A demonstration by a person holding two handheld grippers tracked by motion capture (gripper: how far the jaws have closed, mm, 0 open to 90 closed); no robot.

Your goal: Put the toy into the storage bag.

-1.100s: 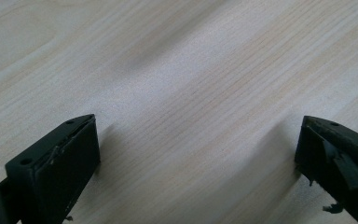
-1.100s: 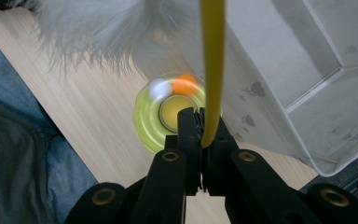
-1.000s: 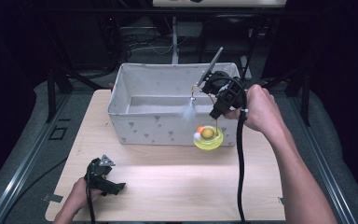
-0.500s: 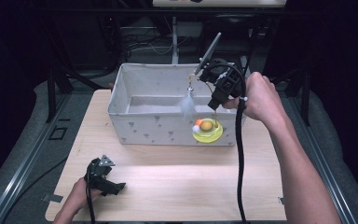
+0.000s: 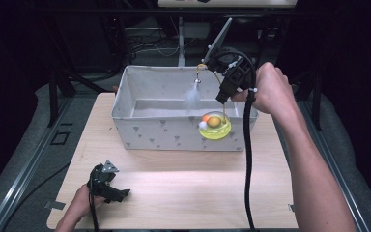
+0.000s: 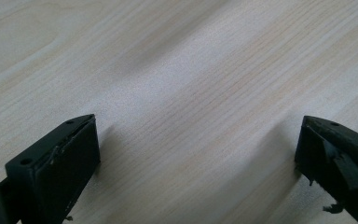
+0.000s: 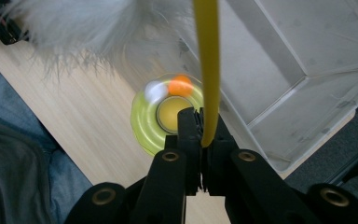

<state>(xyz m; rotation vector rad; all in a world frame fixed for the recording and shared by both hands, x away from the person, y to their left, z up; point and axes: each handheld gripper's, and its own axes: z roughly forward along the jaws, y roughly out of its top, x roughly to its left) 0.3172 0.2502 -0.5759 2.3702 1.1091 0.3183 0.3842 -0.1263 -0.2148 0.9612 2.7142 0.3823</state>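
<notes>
My right gripper [image 5: 223, 98] [image 7: 200, 119] is shut on the thin yellow wand [image 7: 208, 70] of a toy. A yellow-green disc [image 5: 215, 127] [image 7: 145, 123] with an orange and a white ball hangs below the jaws. The disc is in the air in front of the front right wall of a white fabric bin [image 5: 145, 133]. A white feather tuft [image 5: 192, 94] [image 7: 88, 28] dangles from the wand's other end over the bin. My left gripper [image 5: 117, 194] [image 6: 198, 140] rests low on the wooden table [image 5: 183, 193] near its front left corner, jaws wide apart with nothing between them.
The bin stands at the back middle of the table, and its inside looks bare. A black cable [image 5: 247, 159] hangs from the right gripper across the table's right half. Dark frame rails and cables lie behind and beside the table.
The right gripper has lifted the toy and carried it a little farther from me, so the disc now hangs higher against the bin's front wall. The left gripper has stayed put.
</notes>
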